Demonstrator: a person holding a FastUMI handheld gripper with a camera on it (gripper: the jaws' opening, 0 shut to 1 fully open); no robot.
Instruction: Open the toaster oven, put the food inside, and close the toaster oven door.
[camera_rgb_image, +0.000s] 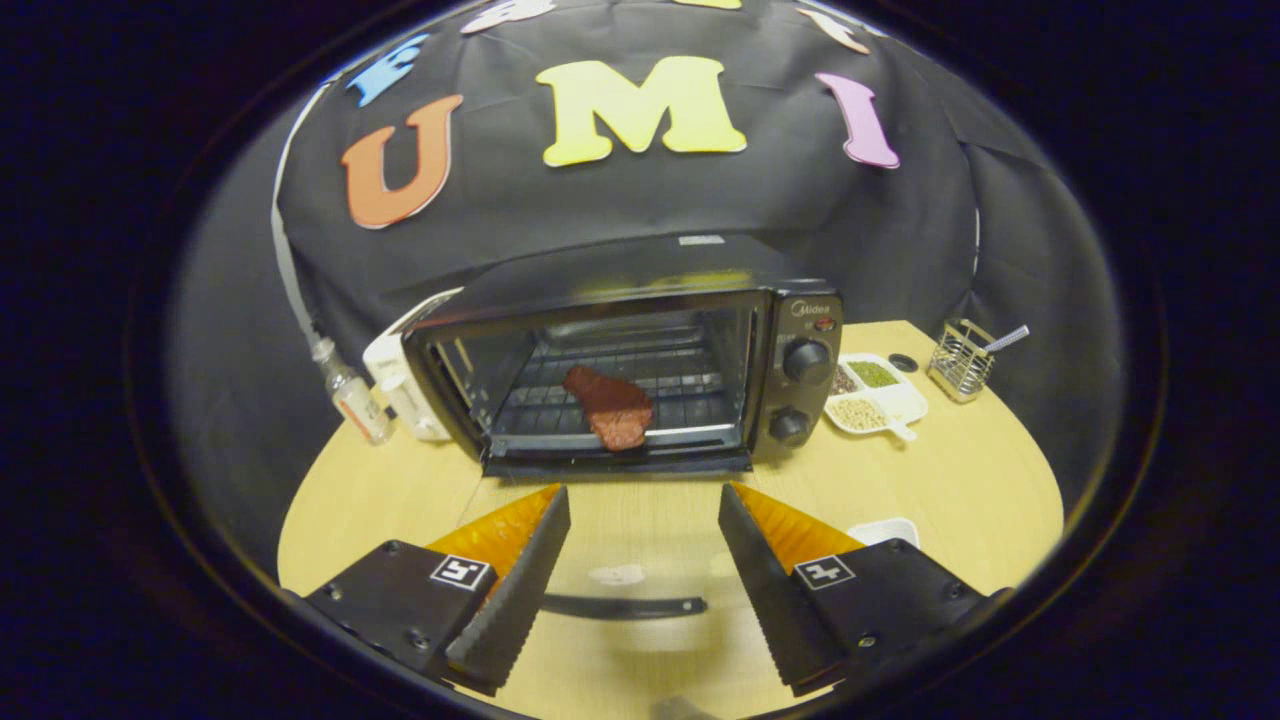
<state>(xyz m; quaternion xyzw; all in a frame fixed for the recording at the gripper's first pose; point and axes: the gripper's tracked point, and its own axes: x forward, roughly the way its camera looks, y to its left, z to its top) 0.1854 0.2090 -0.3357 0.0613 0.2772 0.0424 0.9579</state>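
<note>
Oven mouth (610, 385) open; steak (610, 408) (near front) partly blocks it.

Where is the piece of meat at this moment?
In the gripper view, the meat lies on the wire rack inside the open toaster oven, beyond the open gripper, left of the control knobs.

One toaster oven (640, 375) stands on the counter (960, 480), its door (625, 600) folded down flat, with two knobs (806, 361) on its front panel. One piece of red food (610, 407) lies on the one wire rack (640, 395) inside. Beside the oven: one small bottle (352, 395), one white divided dish (876, 398) (three sections, each with a different filling), and one wire holder (960, 360). One hand-held gripper (644, 570), its two fingers (520, 590) spread wide apart with nothing between them.
</note>
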